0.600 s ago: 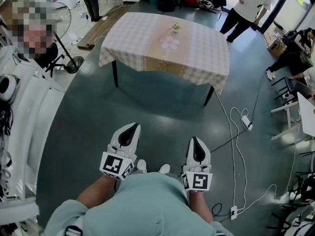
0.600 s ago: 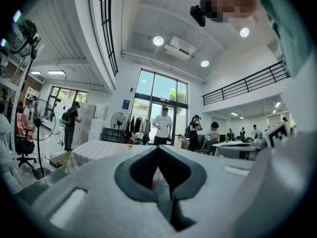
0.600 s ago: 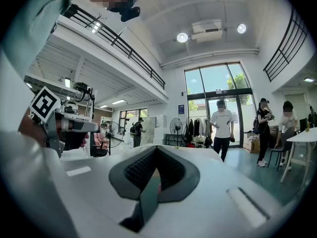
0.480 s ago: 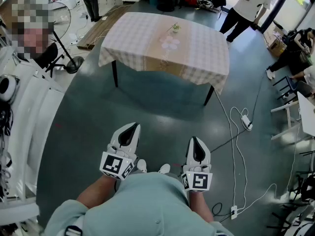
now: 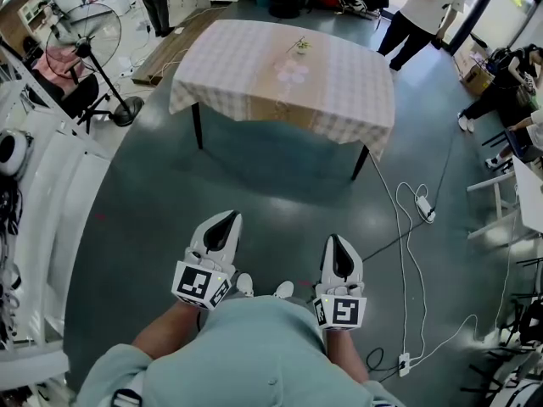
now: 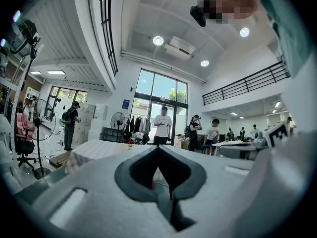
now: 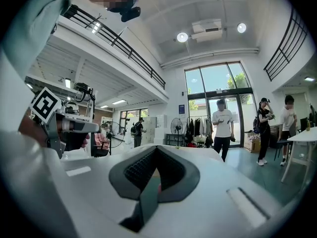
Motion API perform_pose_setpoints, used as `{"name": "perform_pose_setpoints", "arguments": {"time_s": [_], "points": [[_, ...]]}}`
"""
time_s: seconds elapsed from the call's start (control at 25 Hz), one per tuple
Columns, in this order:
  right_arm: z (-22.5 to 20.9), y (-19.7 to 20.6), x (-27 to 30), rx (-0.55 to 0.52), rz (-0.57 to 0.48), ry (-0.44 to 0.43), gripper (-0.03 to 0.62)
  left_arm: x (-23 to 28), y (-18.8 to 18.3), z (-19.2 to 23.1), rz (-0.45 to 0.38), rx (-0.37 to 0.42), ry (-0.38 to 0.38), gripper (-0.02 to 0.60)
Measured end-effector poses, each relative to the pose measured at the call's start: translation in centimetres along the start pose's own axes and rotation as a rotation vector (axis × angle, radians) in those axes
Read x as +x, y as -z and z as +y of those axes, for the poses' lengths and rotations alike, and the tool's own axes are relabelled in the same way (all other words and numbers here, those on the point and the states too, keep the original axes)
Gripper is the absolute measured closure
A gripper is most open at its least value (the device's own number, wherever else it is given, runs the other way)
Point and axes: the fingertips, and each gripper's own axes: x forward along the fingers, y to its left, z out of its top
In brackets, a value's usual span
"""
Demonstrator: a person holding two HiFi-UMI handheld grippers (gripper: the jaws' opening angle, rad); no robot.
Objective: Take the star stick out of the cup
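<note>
- Left gripper (image 5: 226,219): jaws pressed together, nothing between them. Held low, close to the person's body, over the floor (image 5: 254,185).
- Right gripper (image 5: 337,241): jaws pressed together, nothing between them. Also close to the body, beside the left gripper but apart from it.
- Table (image 5: 237,66), checked cloth, well apart from both grippers.
- Cup (image 5: 301,47): on the table near its far edge, right of centre. It is too small to tell the stick from the cup.
- Neither gripper is near the cup.
- Fan (image 5: 85,36) stands off the table's left end.
- White cable (image 5: 407,253) runs over the floor off the table's right corner.
</note>
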Motion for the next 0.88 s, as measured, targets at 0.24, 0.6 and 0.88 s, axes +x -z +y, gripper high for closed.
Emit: {"name": "perform_pose_setpoints", "arguments": {"time_s": [0.24,0.6,0.88], "points": [[0.04,0.09,-0.04,0.001,0.000,-0.006,0.602,0.02,0.03,-0.14,0.000,0.004,-0.001,0.581],[0.17,-0.34,0.11,0.029,-0.032,-0.037,0.600,0.16,0.23,-0.23,0.004,0.007,0.001,0.581],[-0.17,-0.29,0.29,0.028,-0.029,-0.033,0.586,0.36,0.19,-0.25,0.005,0.008,-0.002,0.581]]}}
